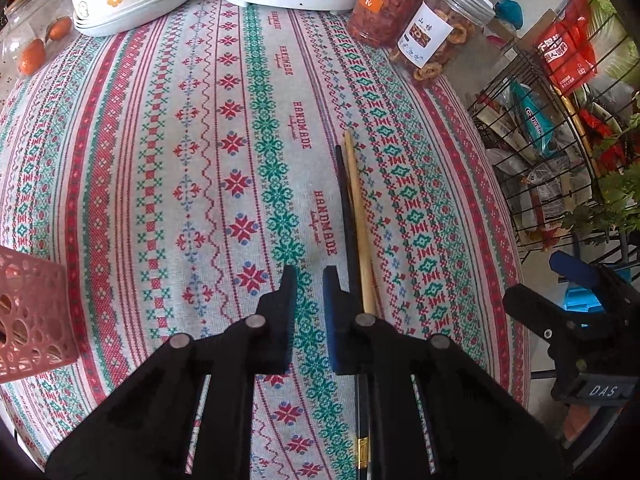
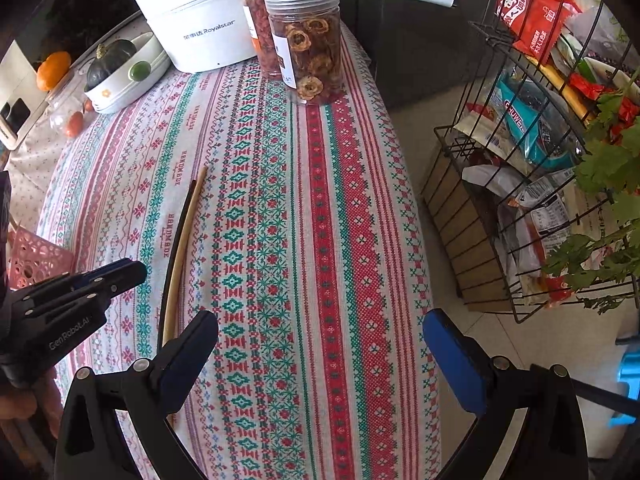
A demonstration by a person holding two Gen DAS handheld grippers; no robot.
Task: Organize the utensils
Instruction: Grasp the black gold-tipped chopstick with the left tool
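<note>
Near the right-hand part of the patterned surface (image 1: 168, 184) lay two chopsticks side by side and touching: a black chopstick (image 1: 347, 216) and a pale wooden chopstick (image 1: 360, 216), tips pointing away toward the jars. Neither was gripped.

Step in hand, as judged: pickup of the pair, ahead of dropping them into the pink perforated holder (image 1: 32, 316), which stood at the left edge of the left view, well apart from the chopsticks.

Left claw (image 1: 310, 284) sat low over the cloth, fingers slightly apart with only bare cloth in the gap. Its right finger lay just beside the black chopstick, seemingly over it; contact could not be confirmed. The chopsticks ran on beneath that claw's body, a gold band showing near the bottom of the frame.

Right claw (image 2: 320, 332) hovered near the surface's right edge, fingers spread wide and holding nothing. The thick ends of the pair passed under or just beside its left finger (image 2: 192, 344).

Pose: both claws pointed roughly along the chopsticks' length, left claw to the left of them, right claw to the right and partly off the edge.

Next move would likely call for shifting one claw sideways so both sticks sit between its fingers, then closing squarely; thin, round sticks could roll or splay apart.

Background: white cooker (image 2: 200, 28), two snack jars (image 2: 308, 44), wire rack (image 2: 520, 168).
</note>
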